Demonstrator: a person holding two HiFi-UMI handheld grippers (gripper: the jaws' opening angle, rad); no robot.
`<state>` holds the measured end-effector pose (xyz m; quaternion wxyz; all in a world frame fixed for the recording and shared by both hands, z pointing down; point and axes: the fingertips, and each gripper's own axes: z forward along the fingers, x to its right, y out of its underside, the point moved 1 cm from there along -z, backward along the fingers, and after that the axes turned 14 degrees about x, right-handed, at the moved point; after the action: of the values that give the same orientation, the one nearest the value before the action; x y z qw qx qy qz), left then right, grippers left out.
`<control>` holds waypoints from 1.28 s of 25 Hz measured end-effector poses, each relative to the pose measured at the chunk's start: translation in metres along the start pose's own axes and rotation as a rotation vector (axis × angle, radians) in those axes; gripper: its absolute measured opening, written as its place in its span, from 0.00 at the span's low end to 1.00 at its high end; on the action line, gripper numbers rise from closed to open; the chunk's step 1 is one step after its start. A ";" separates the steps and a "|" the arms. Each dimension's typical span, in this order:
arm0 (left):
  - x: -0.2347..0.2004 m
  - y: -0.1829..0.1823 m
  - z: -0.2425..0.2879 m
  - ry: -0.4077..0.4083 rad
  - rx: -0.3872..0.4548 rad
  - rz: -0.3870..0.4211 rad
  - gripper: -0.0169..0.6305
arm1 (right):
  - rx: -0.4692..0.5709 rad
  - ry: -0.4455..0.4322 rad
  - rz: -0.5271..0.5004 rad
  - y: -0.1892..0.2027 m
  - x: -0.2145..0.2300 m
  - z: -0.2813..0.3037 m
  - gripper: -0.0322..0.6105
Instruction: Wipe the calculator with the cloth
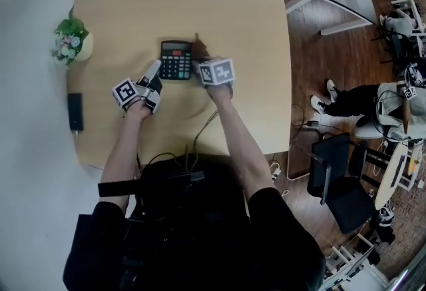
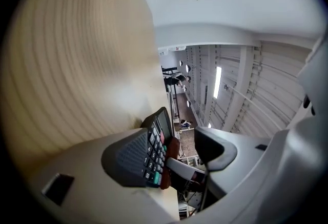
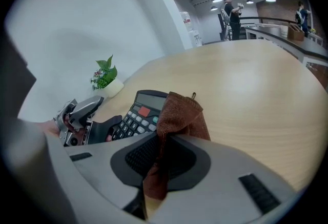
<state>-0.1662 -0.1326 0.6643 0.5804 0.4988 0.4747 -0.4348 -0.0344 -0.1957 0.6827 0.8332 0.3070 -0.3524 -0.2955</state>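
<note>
Calculator (image 1: 176, 60) lies mid-desk (image 1: 219, 10). Right claw (image 3: 163, 159) is clenched on the brown cloth (image 3: 179, 115) at the calculator's right edge. Left claw (image 2: 174, 148) is released, jaws apart at its left corner. Best to steady that corner first, then drag the cloth flat and lightly across the keys.

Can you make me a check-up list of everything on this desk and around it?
Surface: pale wooden table.
Job's things: calculator lies flat near the middle; brown cloth is at its right edge.
Clutter: potted plant and a black device by the left edge.
Grippers: left tongs open, with the calculator's near-left corner between them; right tongs shut on the cloth.
Cables: one cable trails off the near edge; floor cables lie to the right.
Surroundings: wooden floor, black chair, a seated person.
</note>
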 end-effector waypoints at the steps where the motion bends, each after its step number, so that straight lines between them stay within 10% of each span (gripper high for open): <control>1: 0.000 0.001 0.000 -0.003 0.000 -0.002 0.48 | -0.003 0.000 -0.002 0.000 0.001 0.001 0.12; 32: -0.020 0.014 -0.019 -0.100 -0.113 -0.015 0.33 | -0.058 -0.019 0.041 0.012 -0.001 0.003 0.12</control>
<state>-0.1579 -0.1115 0.6856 0.6274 0.4394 0.4727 -0.4358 -0.0341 -0.1886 0.6923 0.8442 0.2727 -0.3579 -0.2915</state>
